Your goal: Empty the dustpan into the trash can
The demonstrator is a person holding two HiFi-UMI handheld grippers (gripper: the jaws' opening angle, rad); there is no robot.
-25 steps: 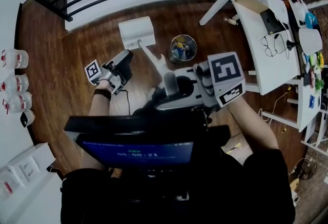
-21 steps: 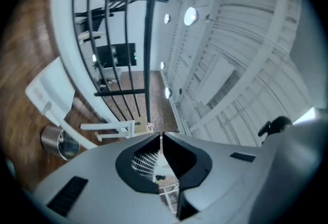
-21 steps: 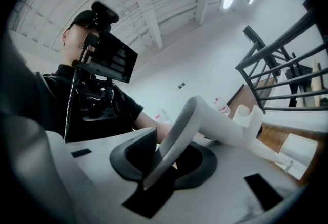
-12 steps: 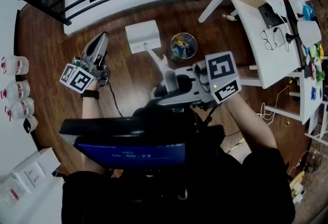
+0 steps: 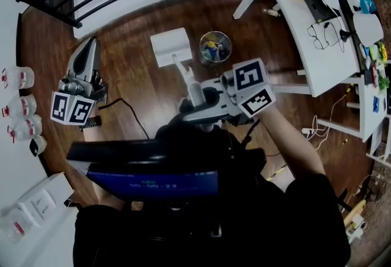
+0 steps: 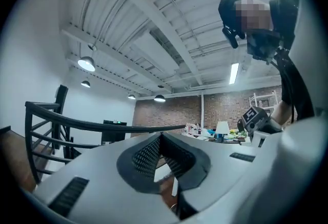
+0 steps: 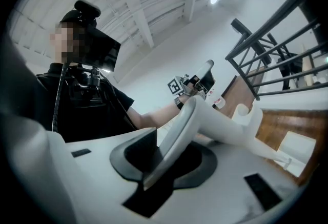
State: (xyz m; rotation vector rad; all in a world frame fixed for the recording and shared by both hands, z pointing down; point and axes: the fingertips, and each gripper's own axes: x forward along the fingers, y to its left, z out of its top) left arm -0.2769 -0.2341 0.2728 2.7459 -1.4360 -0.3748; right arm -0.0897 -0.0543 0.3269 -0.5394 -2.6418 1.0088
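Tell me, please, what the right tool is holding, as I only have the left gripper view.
Observer: The right tool is shut on the handle of the white dustpan.
Operator: Where is the trash can?
Observer: The trash can stands on the wooden floor, just right of the dustpan in the head view.
Operator: Is the dustpan above it?
Observer: No, it is beside the can, not over it.
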